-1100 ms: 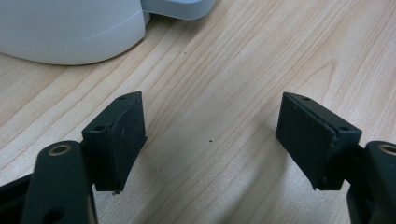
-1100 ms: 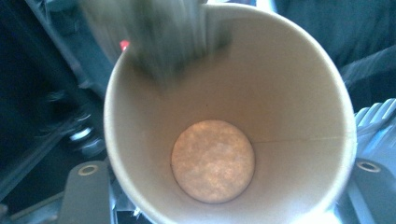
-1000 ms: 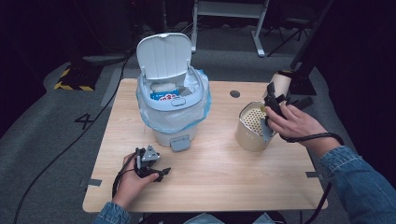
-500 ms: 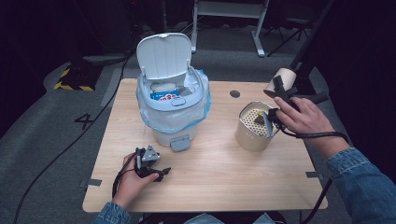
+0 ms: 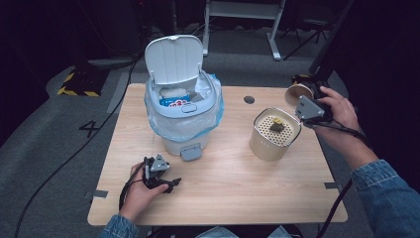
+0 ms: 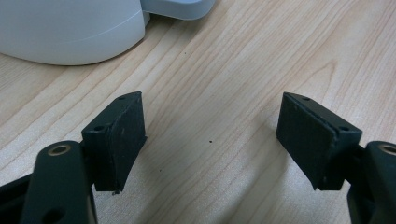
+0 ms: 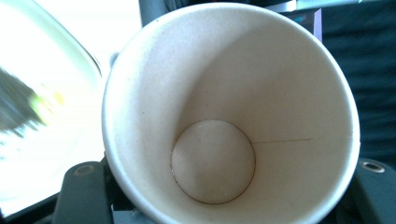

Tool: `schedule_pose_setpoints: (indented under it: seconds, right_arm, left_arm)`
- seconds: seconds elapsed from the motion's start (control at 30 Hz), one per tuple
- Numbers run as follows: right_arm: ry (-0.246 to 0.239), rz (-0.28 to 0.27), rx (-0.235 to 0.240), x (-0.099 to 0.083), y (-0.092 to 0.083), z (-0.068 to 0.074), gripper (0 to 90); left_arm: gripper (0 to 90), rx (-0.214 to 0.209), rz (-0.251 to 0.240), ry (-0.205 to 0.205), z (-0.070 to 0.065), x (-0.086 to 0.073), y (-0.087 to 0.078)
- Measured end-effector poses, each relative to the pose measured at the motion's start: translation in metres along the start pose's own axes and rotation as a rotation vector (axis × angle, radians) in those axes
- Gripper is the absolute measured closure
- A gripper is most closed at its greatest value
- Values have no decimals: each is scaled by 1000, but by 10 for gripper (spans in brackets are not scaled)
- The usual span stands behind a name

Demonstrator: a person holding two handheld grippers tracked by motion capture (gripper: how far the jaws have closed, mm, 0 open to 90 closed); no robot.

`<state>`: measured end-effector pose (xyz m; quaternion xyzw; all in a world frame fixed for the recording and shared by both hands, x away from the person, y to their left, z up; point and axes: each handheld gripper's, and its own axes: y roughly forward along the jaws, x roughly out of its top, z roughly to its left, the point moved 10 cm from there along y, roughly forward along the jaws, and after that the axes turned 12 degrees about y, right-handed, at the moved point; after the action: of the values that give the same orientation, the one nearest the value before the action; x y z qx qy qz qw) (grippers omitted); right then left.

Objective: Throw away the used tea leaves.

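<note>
My right gripper [image 5: 306,101] is shut on a white paper cup [image 5: 297,92], held tilted in the air just behind and right of a tan canister [image 5: 274,142] with a perforated top. The right gripper view looks straight into the cup [image 7: 231,112], which is empty. A small dark and yellow clump [image 5: 276,125] lies on the canister's perforated top. My left gripper [image 5: 171,184] rests on the table [image 5: 233,198] near its front left, in front of the bin. Its jaws stand wide apart over bare wood in the left gripper view [image 6: 210,135].
A pale blue pedal bin [image 5: 181,130] with a plastic liner stands at the table's middle left. Its lid [image 5: 174,59] is up and packaging lies inside. The bin's base [image 6: 70,28] is just ahead of my left gripper. A dark cable hole [image 5: 249,99] sits near the back edge.
My right gripper has lifted the cup off the canister's rim and drawn it back to the right, leaving the clump on the perforated top. The left gripper has not moved.
</note>
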<state>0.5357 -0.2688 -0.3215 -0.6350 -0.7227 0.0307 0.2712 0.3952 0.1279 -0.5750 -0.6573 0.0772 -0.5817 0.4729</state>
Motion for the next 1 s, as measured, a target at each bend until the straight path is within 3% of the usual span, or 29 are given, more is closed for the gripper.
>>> schedule_pose_setpoints:
  seconds: [0.07, 0.23, 0.37, 0.5, 0.7, 0.83, 1.0]
  right_arm:
    - [147, -34, 66, -1, 1, 2, 318]
    - [502, -116, 285, 0, -2, 12, 317]
    - [682, -171, 410, 1, -3, 14, 316]
    - [831, -219, 545, 3, -8, 16, 316]
    - [875, -290, 698, 7, -16, 15, 317]
    - [853, -329, 814, 11, -22, 19, 316]
    - [813, -324, 846, 12, -26, 17, 315]
  left_arm:
    - [240, 0, 0, -1, 0, 0, 0]
    - [240, 2, 1, 2, 1, 0, 0]
    - [240, 2, 1, 3, 1, 0, 0]
    - [240, -1, 0, -1, 0, 0, 0]
    - [240, 1, 1, 2, 0, 0, 0]
    - [240, 1, 1, 3, 1, 0, 0]
    - [240, -1, 0, -1, 0, 0, 0]
